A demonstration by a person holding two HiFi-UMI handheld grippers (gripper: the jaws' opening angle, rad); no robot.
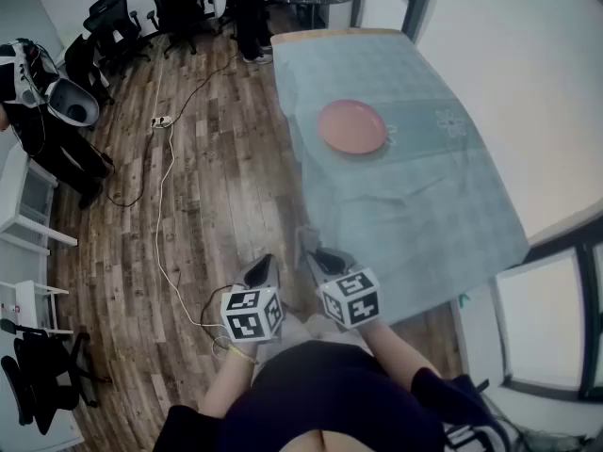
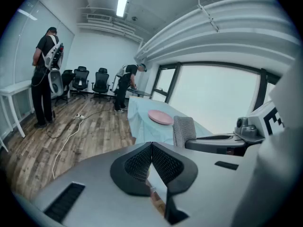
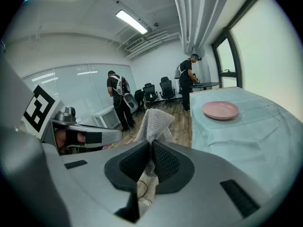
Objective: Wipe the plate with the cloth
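Plate (image 1: pixel 352 127) sits well ahead of my right gripper (image 3: pixel 151 149) and a bit to its right, out on the table (image 1: pixel 424 205). That gripper is clamped on the grey cloth (image 3: pixel 154 122), which pokes up past the jaws, and my left gripper (image 2: pixel 151 150) just beside it is pinched closed on nothing. Looks like the approach step to me, so next I've gotta reach forward and lower the cloth flat onto the plate.

I count one pink plate (image 1: pixel 352 127), one grey cloth (image 3: pixel 155 122), one covered surface (image 1: pixel 424 205) and two grippers: the left gripper (image 1: pixel 262 271) and the right gripper (image 1: pixel 320 258). Farther off I count two people, one person (image 2: pixel 43 72) and a second person (image 2: pixel 125 85), and at least three black office chairs (image 2: pixel 101 82).
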